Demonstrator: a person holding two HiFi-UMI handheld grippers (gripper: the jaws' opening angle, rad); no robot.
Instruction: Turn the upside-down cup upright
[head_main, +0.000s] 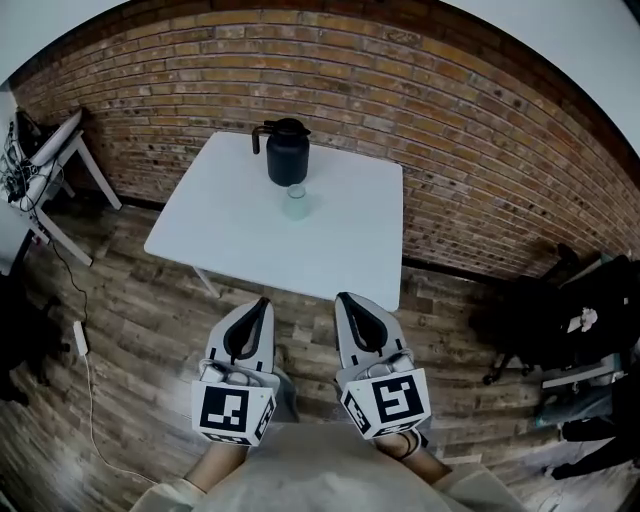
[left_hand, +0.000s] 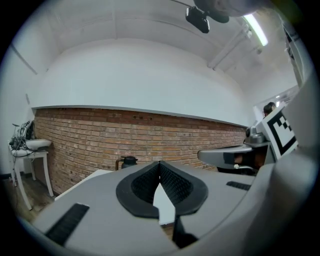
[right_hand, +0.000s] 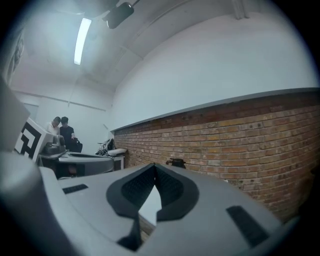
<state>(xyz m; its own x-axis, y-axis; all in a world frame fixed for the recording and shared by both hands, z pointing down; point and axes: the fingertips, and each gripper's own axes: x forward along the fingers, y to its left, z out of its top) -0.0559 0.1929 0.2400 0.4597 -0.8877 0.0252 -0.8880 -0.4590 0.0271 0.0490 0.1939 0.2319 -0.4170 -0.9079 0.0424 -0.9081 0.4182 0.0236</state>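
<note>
Short of the table (head_main: 240, 250), we have nothing done yet.
Our left gripper (head_main: 262, 301) and right gripper (head_main: 345, 297) are closed and empty; the cup (head_main: 296, 201) before the jug (head_main: 287, 152) needs grasping and turning.

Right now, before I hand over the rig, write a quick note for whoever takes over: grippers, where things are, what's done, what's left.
Left gripper: shut, empty, short of the table's near edge.
Right gripper: shut, empty, beside the left one.
Cup: on the white table, just in front of the black jug, neither gripper near it.
Done: nothing yet.
Left: reach in, grasp the cup, turn it upright, set it down.
</note>
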